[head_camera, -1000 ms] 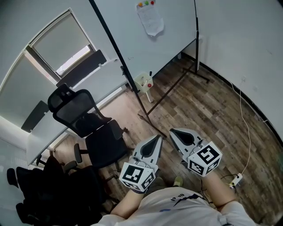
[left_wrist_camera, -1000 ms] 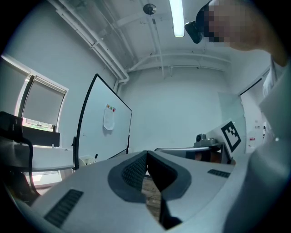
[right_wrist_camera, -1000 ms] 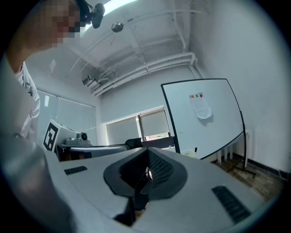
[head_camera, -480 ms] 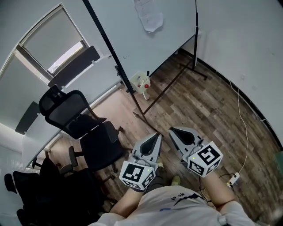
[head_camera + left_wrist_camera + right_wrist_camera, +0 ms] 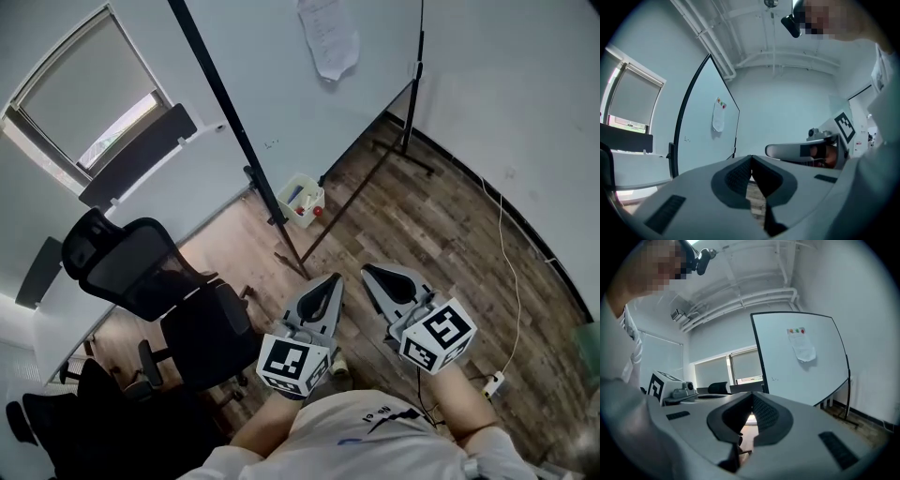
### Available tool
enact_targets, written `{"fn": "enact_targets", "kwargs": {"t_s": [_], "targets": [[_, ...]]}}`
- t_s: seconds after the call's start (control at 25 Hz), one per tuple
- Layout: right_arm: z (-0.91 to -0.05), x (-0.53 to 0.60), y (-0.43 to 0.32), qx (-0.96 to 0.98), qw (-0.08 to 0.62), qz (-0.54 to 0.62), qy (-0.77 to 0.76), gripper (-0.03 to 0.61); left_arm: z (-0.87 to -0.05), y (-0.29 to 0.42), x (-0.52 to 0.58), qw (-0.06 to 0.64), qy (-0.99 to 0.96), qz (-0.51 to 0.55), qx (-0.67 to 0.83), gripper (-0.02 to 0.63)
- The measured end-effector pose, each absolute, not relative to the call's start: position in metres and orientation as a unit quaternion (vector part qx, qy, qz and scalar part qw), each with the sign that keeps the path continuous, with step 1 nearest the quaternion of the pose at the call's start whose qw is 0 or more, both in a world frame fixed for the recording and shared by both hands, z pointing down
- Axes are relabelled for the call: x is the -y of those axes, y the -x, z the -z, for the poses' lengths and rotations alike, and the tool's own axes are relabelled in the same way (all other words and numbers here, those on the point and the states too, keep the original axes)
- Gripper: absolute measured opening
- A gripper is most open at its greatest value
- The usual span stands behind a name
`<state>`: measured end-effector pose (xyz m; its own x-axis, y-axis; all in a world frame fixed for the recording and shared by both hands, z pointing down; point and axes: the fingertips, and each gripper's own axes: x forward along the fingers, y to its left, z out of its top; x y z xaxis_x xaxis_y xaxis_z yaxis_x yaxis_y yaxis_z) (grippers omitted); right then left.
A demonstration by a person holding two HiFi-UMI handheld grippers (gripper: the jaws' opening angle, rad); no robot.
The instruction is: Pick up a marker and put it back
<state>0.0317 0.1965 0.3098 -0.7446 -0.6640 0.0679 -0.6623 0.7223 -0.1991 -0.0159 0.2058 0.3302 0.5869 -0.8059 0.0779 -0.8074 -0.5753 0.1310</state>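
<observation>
A small white marker box [image 5: 302, 200] hangs on the black stand of the whiteboard [image 5: 281, 84], and it holds a blue marker [image 5: 296, 195] and something red [image 5: 318, 212]. My left gripper [image 5: 331, 279] is shut and empty, held over the wooden floor well short of the box. Beside it, my right gripper [image 5: 368, 270] is also shut with nothing in it. In the left gripper view the jaws [image 5: 751, 159] meet in front of the whiteboard. The right gripper view has its jaws [image 5: 752, 397] closed too, with the whiteboard [image 5: 797, 357] ahead.
A black office chair [image 5: 141, 272] stands at the left, with more dark chairs behind it. A sheet of paper [image 5: 330, 37] is stuck to the whiteboard. The stand's legs [image 5: 337, 211] cross the floor. A white cable [image 5: 514, 272] runs to a plug [image 5: 493, 384] at the right.
The head view has shifted: the marker box and whiteboard stand now sit lower and nearer. Both grippers stay shut, side by side in front of the person.
</observation>
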Motion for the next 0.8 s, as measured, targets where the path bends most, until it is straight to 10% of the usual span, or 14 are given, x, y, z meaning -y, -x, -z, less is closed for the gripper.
{"fn": "enact_targets", "kwargs": {"t_s": [0.8], "targets": [[-0.331,-0.027,-0.007,-0.924,0.002,0.128,0.361,0.014,-0.374,0.051,-0.033,0.094,-0.877,-0.041,0.469,0.011]]}}
